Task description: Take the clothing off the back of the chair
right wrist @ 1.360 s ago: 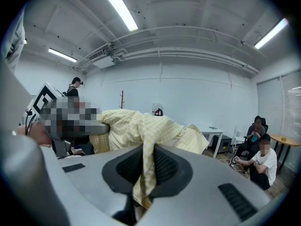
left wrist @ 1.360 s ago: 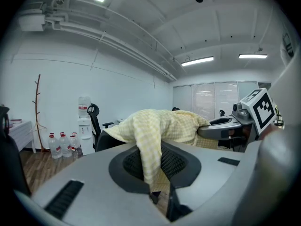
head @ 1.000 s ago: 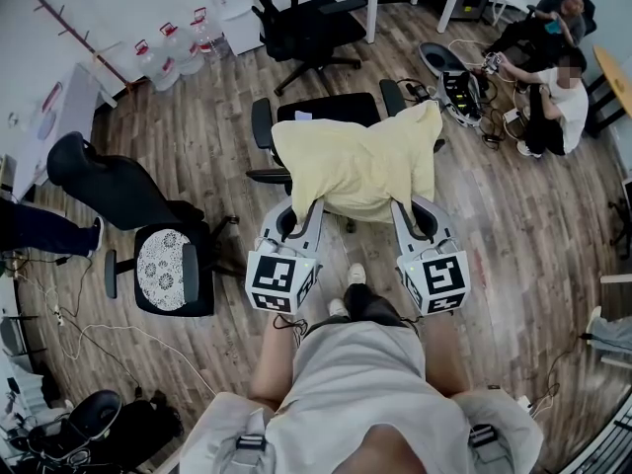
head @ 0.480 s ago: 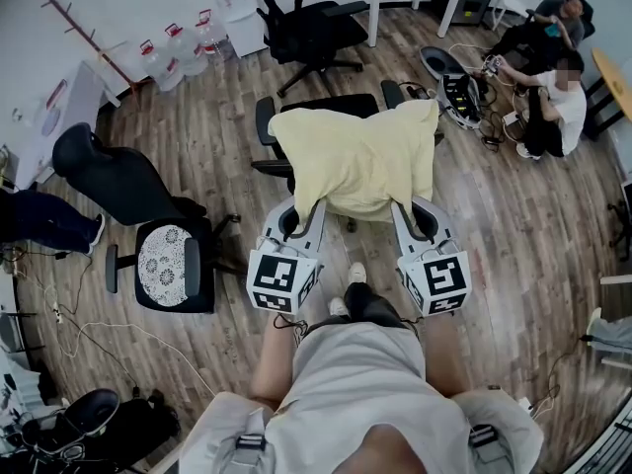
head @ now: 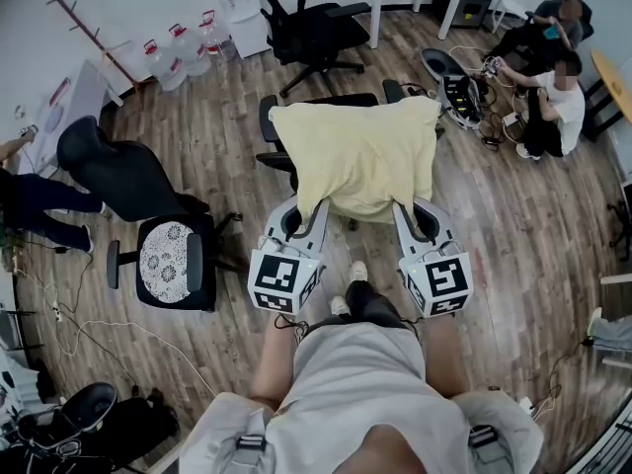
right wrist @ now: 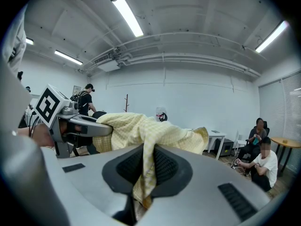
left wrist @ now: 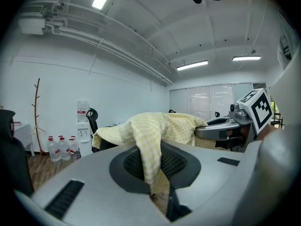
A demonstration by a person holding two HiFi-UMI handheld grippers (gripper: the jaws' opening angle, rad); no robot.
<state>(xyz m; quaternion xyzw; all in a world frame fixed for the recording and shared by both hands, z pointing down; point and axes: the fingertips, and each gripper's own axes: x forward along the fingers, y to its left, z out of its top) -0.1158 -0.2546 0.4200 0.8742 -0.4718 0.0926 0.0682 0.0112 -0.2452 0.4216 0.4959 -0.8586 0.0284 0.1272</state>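
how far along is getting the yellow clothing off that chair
Done: left gripper and right gripper are each shut on the near edge of the yellow clothing. In hand: the cloth is held between them. Left: it drapes over the black chair, not yet drawn clear.

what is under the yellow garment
A black office chair: armrests and seat front show beyond the yellow garment. Its backrest is fully covered, so contact there cannot be seen.
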